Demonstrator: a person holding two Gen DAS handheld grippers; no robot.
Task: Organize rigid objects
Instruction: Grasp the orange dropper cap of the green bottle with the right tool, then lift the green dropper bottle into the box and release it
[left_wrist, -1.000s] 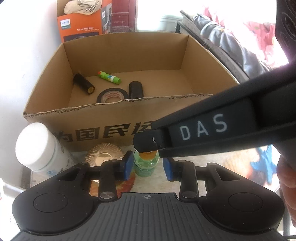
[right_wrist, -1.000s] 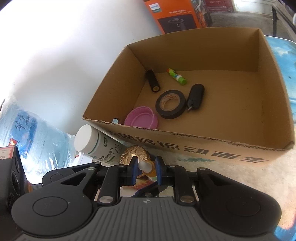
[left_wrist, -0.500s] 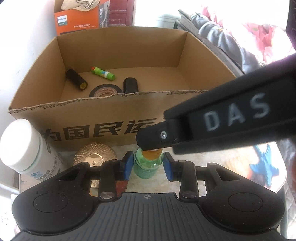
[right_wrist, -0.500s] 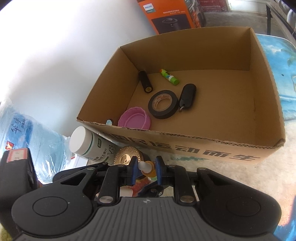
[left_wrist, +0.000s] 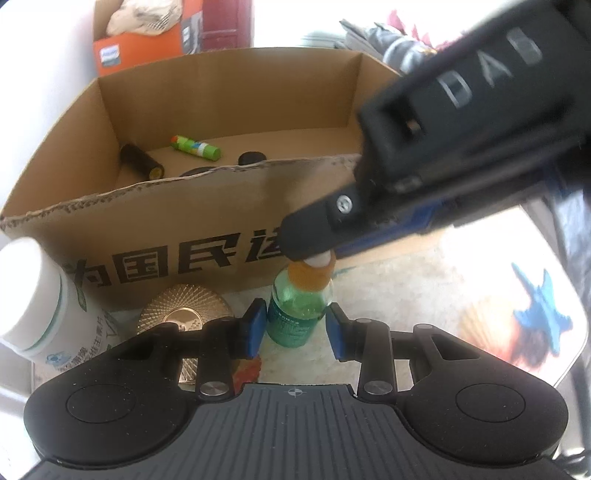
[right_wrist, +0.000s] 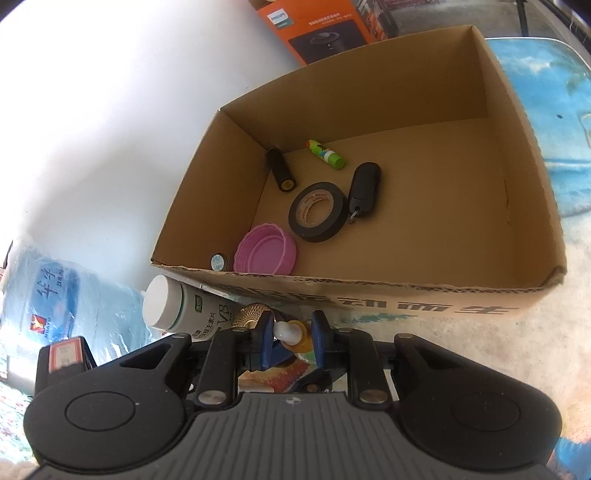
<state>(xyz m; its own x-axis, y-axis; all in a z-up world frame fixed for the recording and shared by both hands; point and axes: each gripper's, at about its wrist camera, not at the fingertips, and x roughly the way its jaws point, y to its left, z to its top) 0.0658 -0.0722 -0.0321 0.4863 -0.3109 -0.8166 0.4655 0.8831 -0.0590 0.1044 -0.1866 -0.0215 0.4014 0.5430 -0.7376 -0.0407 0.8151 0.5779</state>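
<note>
Left wrist view, left to right: a white jar (left_wrist: 40, 295) leans at the frame edge, a gold disc (left_wrist: 183, 306) lies flat beside it, and both sit in front of the box (left_wrist: 147, 236). Your left gripper (left_wrist: 297, 328) brackets the green bottle (left_wrist: 297, 314) standing upright on the table (left_wrist: 424, 295) just in front of the box wall. Its blue pads (left_wrist: 255, 326) sit at the bottle's two sides; whether they press on the glass cannot be told from this view. Your right gripper (left_wrist: 310, 243) reaches in from the upper right and comes down onto the bottle's top, over the orange collar (left_wrist: 309, 273).

Over the box's near wall you can see a black cylinder (left_wrist: 142, 162), a glue stick (left_wrist: 195, 147) and the tops of two dark items.

Right wrist view, left to right: a blue water jug (right_wrist: 66, 295) against the wall, the white jar (right_wrist: 173, 310) lying tilted against the box (right_wrist: 406, 306), the gold disc (right_wrist: 251, 314) partly hidden behind the fingers. Your right gripper (right_wrist: 291, 332) is clamped on the bottle's white tip (right_wrist: 286, 330), the pads tight on either side, the orange collar (right_wrist: 301, 341) just below.

Inside the box: a coin-like disc (right_wrist: 218, 262) in the near left corner, a pink lid (right_wrist: 267, 251), the black cylinder (right_wrist: 280, 173), a tape roll (right_wrist: 318, 210), the glue stick (right_wrist: 327, 154), and a black key fob (right_wrist: 364, 188) touching the tape roll. The box's right half is bare cardboard.
</note>
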